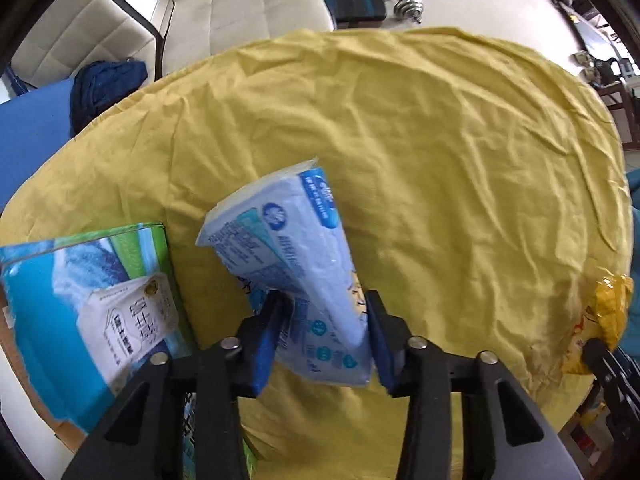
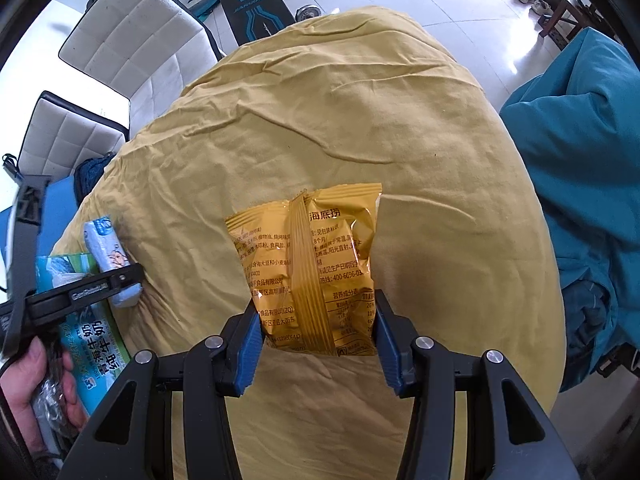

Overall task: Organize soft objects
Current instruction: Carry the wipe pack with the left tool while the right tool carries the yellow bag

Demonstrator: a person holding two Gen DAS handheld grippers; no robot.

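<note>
1. In the left wrist view, the left gripper [image 1: 326,334] fills the bottom centre, and its blue pads [image 1: 266,344] are clamped on the lower end of a pale blue tissue pack [image 1: 288,256].
2. The tissue pack's long axis runs from the jaws up toward the frame's centre, leaning left, so it is tilted rather than flat on the yellow cloth [image 1: 440,160].
3. Just left of it, at lower left, lies a blue and green milk carton box [image 1: 92,280]. I judge that the pack's resting place depends on this neighbour, which the left gripper is much nearer to than the right.
4. In the right wrist view, the right gripper [image 2: 318,338] at bottom centre is closed on the bottom edge of an orange snack bag [image 2: 308,264]. The bag stands up from the jaws toward mid-frame.
5. At lower left of that view, a hand [image 2: 28,384] holds the other tool's handle.
6. Farther off, a white padded chair [image 2: 132,28] sits at upper left and teal fabric [image 2: 580,152] drapes at right.
</note>
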